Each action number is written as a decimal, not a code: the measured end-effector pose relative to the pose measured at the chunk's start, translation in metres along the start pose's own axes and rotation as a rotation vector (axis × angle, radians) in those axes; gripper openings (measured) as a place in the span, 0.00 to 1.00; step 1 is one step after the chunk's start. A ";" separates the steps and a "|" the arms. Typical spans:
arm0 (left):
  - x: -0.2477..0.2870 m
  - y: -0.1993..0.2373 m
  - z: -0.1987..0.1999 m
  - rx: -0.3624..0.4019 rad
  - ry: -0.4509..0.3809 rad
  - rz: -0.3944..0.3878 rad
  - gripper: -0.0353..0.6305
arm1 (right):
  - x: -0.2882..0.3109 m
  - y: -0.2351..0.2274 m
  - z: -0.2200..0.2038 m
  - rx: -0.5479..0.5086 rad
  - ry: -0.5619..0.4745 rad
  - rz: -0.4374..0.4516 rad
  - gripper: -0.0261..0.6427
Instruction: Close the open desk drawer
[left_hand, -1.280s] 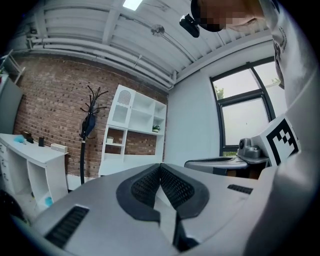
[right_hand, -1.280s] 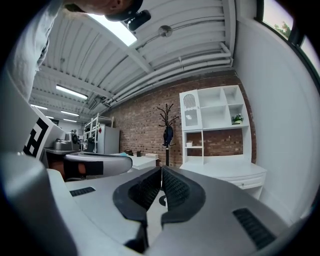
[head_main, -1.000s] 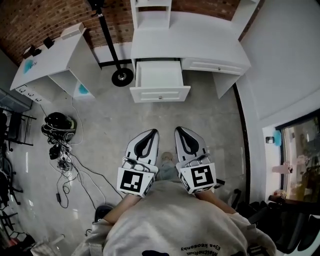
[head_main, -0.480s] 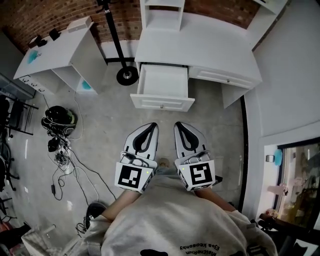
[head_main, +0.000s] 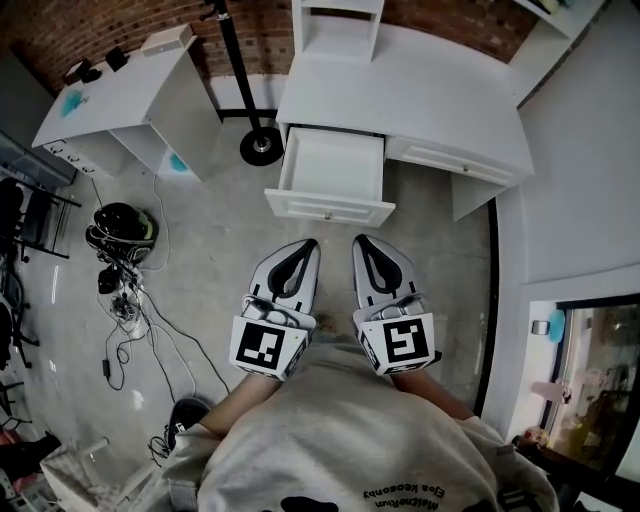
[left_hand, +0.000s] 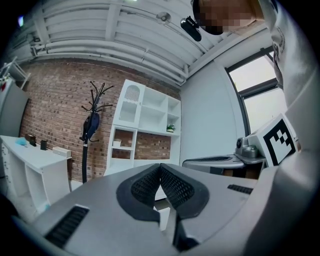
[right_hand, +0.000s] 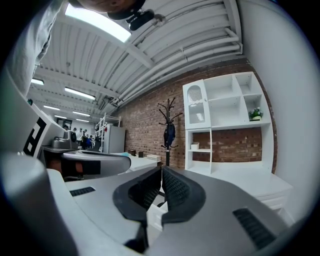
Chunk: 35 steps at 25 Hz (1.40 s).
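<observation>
Evidently drawer (head_main: 332, 178) open (white desk (head_main: 420, 95)).

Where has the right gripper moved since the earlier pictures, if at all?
Yes. The right gripper has come nearer the front of the open drawer; the gap between them is narrower.

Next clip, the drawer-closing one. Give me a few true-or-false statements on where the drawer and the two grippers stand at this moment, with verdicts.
1. The desk drawer is pulled out. True.
2. The left gripper grips the drawer. False: its jaws are together on nothing, and it is apart from the drawer.
3. The right gripper has its jaws together. True.
4. Books fill the drawer. False: its inside shows bare white.
5. The coat stand's base is to the left of the drawer in the head view. True.
</observation>
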<state>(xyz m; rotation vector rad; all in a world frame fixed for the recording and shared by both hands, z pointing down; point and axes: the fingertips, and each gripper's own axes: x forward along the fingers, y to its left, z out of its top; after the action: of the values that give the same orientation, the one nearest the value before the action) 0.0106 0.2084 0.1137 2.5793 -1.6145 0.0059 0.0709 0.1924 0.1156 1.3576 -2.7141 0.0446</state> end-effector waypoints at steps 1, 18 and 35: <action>0.004 0.003 0.000 0.000 0.004 -0.006 0.08 | 0.004 -0.002 0.000 -0.002 0.002 -0.002 0.09; 0.101 0.097 0.000 -0.011 0.048 -0.140 0.08 | 0.130 -0.048 -0.001 0.000 0.063 -0.104 0.09; 0.170 0.173 -0.016 -0.044 0.027 -0.244 0.08 | 0.228 -0.079 -0.002 -0.056 0.060 -0.172 0.09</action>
<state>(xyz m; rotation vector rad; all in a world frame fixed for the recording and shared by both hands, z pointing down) -0.0695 -0.0183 0.1530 2.7107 -1.2660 -0.0132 -0.0012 -0.0366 0.1409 1.5415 -2.5199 -0.0051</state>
